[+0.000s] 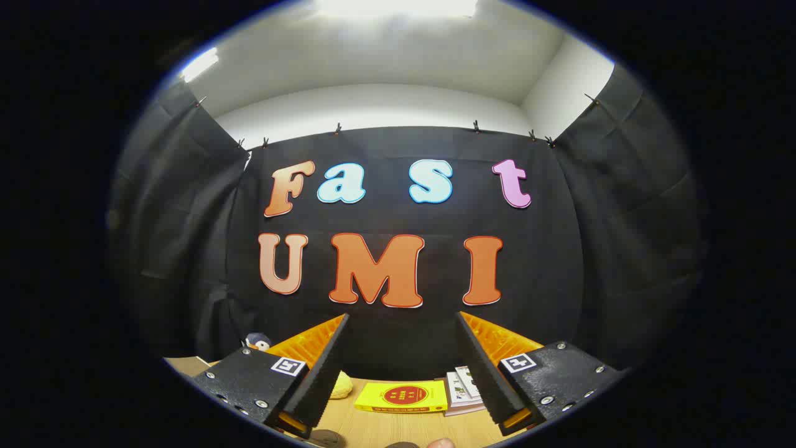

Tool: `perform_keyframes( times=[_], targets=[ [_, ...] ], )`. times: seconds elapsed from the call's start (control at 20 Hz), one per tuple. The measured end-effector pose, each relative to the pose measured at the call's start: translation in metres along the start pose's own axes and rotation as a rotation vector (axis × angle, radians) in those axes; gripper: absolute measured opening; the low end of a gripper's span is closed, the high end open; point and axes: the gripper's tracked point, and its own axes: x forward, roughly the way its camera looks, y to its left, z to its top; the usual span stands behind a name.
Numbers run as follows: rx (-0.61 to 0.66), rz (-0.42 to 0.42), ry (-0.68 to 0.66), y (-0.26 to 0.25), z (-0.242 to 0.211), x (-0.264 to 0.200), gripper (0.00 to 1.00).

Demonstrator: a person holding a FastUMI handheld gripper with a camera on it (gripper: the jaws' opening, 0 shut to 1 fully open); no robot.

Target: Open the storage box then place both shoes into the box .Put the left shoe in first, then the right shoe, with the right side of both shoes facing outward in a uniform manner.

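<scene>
My gripper (403,318) is open and held level above a wooden table (379,429), pointing at the booth's back wall. Nothing is between its fingers (323,367), which stand wide apart. Close under the fingers, at the table's near side, two dark rounded shapes (328,438) poke into view. They are cut off too much to tell what they are. A bit of a person's fingertip (441,443) shows beside them.
A yellow book (403,396) lies flat on the table ahead, between the fingers. White booklets (463,389) lie to its right, and a pale yellow lump (341,384) to its left. A small plush toy (257,341) sits far left against the cloth.
</scene>
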Motion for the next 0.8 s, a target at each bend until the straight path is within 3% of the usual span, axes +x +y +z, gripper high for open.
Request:
perform_keyframes(
  times=[0.6,0.8],
  targets=[
    [-0.021,-0.004,0.009,0.012,0.012,0.003,0.98],
    [0.017,0.042,0.017,0.026,0.010,-0.001,0.98]
  ],
)
